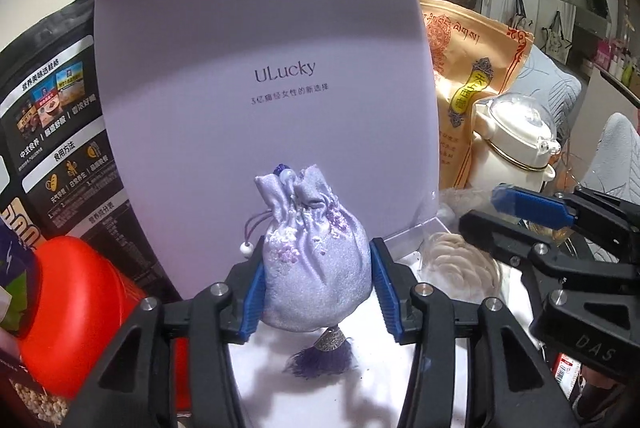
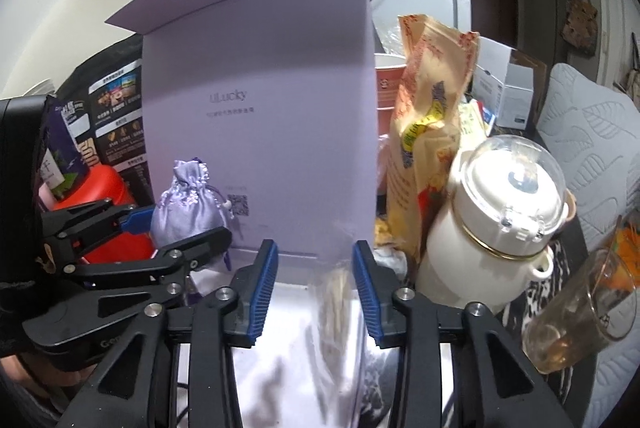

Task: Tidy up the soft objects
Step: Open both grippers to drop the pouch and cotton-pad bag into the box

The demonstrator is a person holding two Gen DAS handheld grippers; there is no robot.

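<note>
A lilac drawstring pouch (image 1: 314, 256) with embroidery and a purple tassel stands on the white inside of an open lilac box (image 1: 264, 68). My left gripper (image 1: 316, 292) is shut on the pouch, one blue pad on each side. It also shows in the right wrist view (image 2: 188, 208), held by the left gripper (image 2: 176, 228). My right gripper (image 2: 315, 292) is around a clear-wrapped, cream-coloured soft thing (image 2: 336, 292), blurred; whether the pads touch it I cannot tell. That thing (image 1: 460, 260) lies in the left wrist view beside the right gripper (image 1: 520, 216).
The box lid (image 2: 260, 108) stands upright behind. A red container (image 1: 76, 312) and a black food bag (image 1: 52, 132) are at left. An orange bag (image 2: 432, 132), a white bottle with clear dome (image 2: 500, 220) and a glass cup (image 2: 580, 312) crowd the right.
</note>
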